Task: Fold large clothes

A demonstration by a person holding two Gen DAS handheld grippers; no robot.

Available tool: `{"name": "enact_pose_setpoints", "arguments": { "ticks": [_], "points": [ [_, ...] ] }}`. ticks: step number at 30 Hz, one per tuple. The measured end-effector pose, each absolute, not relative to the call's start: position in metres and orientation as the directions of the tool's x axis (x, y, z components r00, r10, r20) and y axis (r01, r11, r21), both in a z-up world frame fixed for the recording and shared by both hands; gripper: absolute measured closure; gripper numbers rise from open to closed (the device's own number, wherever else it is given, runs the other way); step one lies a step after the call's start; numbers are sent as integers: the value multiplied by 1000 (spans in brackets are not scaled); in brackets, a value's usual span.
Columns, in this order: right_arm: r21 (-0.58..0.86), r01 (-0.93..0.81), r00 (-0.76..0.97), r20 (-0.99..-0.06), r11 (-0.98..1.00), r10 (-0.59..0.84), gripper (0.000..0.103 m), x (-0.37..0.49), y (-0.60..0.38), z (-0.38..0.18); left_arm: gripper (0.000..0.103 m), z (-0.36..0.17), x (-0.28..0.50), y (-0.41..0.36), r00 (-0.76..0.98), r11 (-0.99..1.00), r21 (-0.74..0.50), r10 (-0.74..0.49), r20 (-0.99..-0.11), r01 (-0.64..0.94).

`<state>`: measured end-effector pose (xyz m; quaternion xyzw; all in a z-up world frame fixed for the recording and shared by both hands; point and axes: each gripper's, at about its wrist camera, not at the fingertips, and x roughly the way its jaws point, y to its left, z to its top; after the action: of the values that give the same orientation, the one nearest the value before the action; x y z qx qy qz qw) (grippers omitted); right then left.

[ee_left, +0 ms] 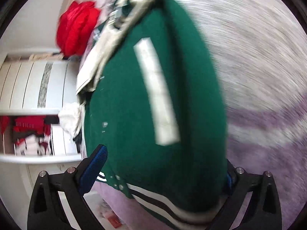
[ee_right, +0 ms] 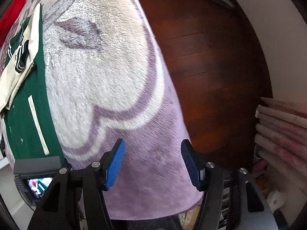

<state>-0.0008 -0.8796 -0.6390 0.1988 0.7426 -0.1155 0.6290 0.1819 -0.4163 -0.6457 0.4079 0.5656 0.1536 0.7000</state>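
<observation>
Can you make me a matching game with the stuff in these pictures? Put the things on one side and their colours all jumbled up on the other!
Things:
1. varsity-style jacket with a pale stripe
2. fluffy blanket under the jacket
3. wooden floor beside the blanket
4. ribbed pads on the right gripper

Colours:
A. blue
B. dark reddish brown
C. green
D. lilac and cream

Pairs: 1-C, 2-D, 3-B, 4-A
</observation>
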Motion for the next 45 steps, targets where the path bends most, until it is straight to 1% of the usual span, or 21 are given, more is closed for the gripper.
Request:
{"name": "enact_pose_setpoints", "arguments": {
  "ticks": [1, 2, 3, 4, 5, 6, 7, 8, 9, 11, 14, 20, 23, 24, 25, 26, 28, 31, 39, 42, 45],
  "points": [
    [104, 434, -118, -978, 895, 171, 40, 8, -876, -641, 2, -638, 187, -408, 317, 622, 753, 685, -656, 215],
    [136, 428, -100, -976, 894, 196, 40, 16, -872, -643, 11, -628, 195, -394, 308, 653, 735, 672, -673, 183],
    [197, 415, -64, -967, 888, 245, 40, 30, -866, -645, 31, -623, 198, -386, 302, 675, 719, 659, -689, 167],
    [249, 407, -39, -956, 879, 289, 40, 43, -863, -648, 46, -616, 199, -380, 306, 697, 699, 638, -707, 160],
    [335, 405, -2, -930, 851, 368, 40, 62, -859, -653, 74, -612, 198, -379, 312, 709, 685, 622, -718, 165],
    [405, 400, 26, -902, 822, 432, 38, 79, -857, -659, 77, -609, 196, -380, 331, 703, 691, 620, -712, 169],
    [480, 391, 48, -863, 786, 503, 30, 100, -852, -666, 78, -606, 191, -383, 348, 702, 690, 612, -711, 175],
    [531, 383, 60, -831, 756, 553, 26, 118, -848, -673, 81, -605, 189, -385, 355, 704, 686, 603, -714, 184],
    [580, 372, 69, -796, 725, 601, 21, 137, -842, -680, 81, -605, 186, -387, 356, 704, 684, 599, -717, 192],
    [685, 356, 90, -702, 636, 706, 21, 184, -827, -698, 82, -606, 183, -389, 357, 708, 677, 590, -724, 203],
    [770, 353, 87, -593, 532, 800, 21, 237, -805, -721, 82, -603, 177, -396, 350, 724, 658, 573, -741, 207],
    [808, 358, -6, -499, 467, 867, 20, 314, -740, -764, 82, -595, 186, -381, 331, 770, 608, 533, -779, 192],
    [784, 296, -24, -565, 546, 825, 19, 331, -701, -756, 82, -589, 190, -370, 323, 799, 574, 504, -801, 178],
    [765, 282, -30, -596, 579, 802, 27, 333, -692, -751, 82, -585, 191, -365, 321, 816, 554, 486, -813, 166],
    [745, 276, -39, -623, 607, 781, 60, 333, -683, -747, 82, -583, 191, -362, 320, 825, 542, 476, -819, 162],
    [721, 282, -47, -649, 633, 760, 70, 332, -675, -743, 82, -578, 192, -356, 316, 841, 518, 455, -833, 155],
    [697, 278, -30, -681, 660, 732, 81, 333, -667, -726, 82, -568, 193, -342, 317, 869, 475, 416, -852, 136],
    [675, 255, 6, -717, 693, 697, 88, 334, -655, -678, 83, -546, 195, -315, 331, 901, 421, 367, -869, 106],
    [576, 176, 10, -812, 798, 584, 90, 360, -534, -529, 84, -465, 204, -179, 343, 977, 205, 211, -915, -55],
    [520, 139, -21, -849, 843, 528, 90, 381, -458, -506, 84, -453, 211, -110, 335, 980, 136, 179, -925, -147],
    [464, 86, -74, -880, 882, 470, 91, 405, -353, -510, 84, -464, 217, -39, 310, 965, 95, 171, -935, -246]
  ]
}}
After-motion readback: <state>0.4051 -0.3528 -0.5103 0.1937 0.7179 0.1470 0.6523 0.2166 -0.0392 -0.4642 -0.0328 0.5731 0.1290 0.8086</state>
